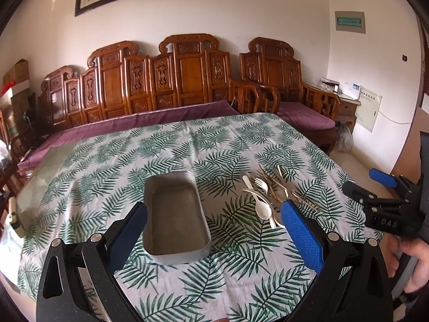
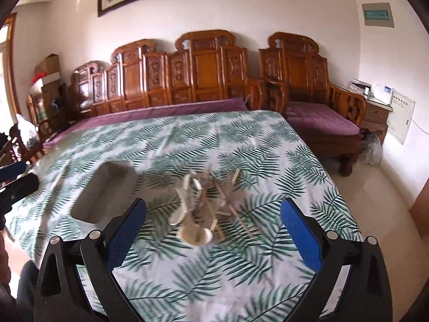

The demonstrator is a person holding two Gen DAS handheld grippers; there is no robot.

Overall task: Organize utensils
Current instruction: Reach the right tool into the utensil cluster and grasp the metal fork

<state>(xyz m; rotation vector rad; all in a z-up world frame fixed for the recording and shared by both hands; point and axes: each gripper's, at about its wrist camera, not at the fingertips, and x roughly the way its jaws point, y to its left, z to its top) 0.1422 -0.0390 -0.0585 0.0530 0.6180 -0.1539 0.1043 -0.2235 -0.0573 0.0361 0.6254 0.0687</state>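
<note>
Nothing sorted yet. Tin (image 1: 175, 214) empty, straight ahead of left gripper (image 1: 214, 230), jaws apart, holding nothing. Utensils (image 2: 199, 209) piled just ahead of right gripper (image 2: 213, 230), jaws apart, empty. Tin left of pile, on cloth (image 1: 241, 281). All spoons, forks, sticks left to move.

Soft daylight, fisheye warp, right-view blur

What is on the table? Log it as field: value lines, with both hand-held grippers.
surface: table under leaf-print cloth
container: metal tray, empty
utensils: pile of pale spoons, forks and sticks, on the cloth right of the tray
left hand-held gripper: open, above the tray
right hand-held gripper: open, facing the pile
picture quality: right wrist view blurred
</note>
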